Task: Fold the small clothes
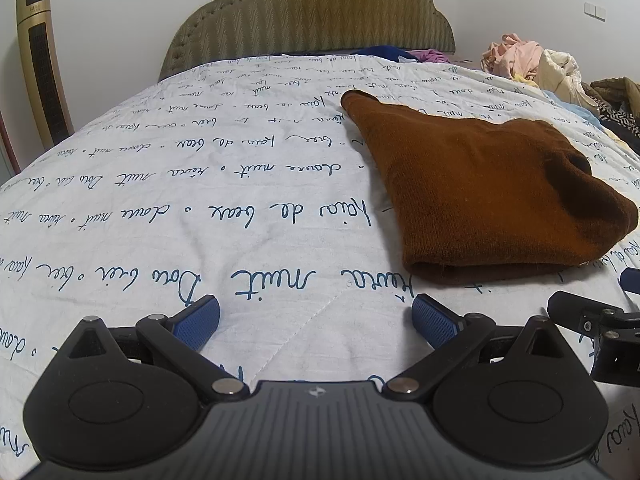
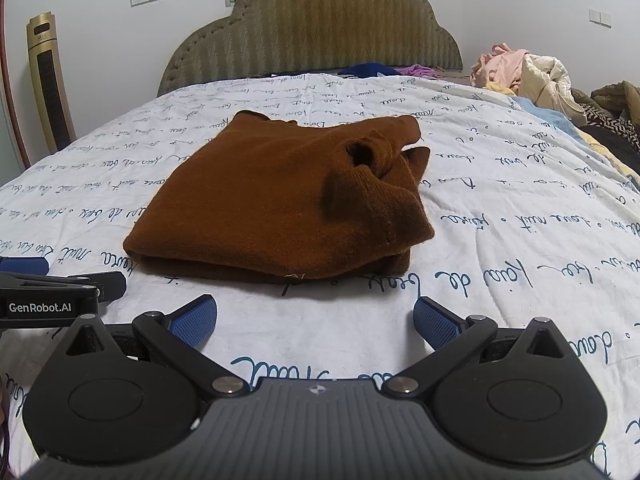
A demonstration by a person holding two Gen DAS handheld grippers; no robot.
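A brown knitted sweater (image 2: 280,204) lies folded in a compact bundle on the white quilt with blue script (image 2: 500,208); its neck opening faces up on the right side. In the left wrist view the sweater (image 1: 480,192) lies ahead and to the right. My left gripper (image 1: 316,320) is open and empty, low over the quilt (image 1: 200,184), to the left of the sweater's near edge. My right gripper (image 2: 316,320) is open and empty, just in front of the sweater's near folded edge. Each gripper shows at the edge of the other's view.
A padded olive headboard (image 2: 312,36) stands at the far end of the bed. A heap of loose clothes (image 2: 528,72) lies at the far right, with more dark garments (image 2: 612,120) along the right edge. A gold tower appliance (image 2: 50,80) stands left of the bed.
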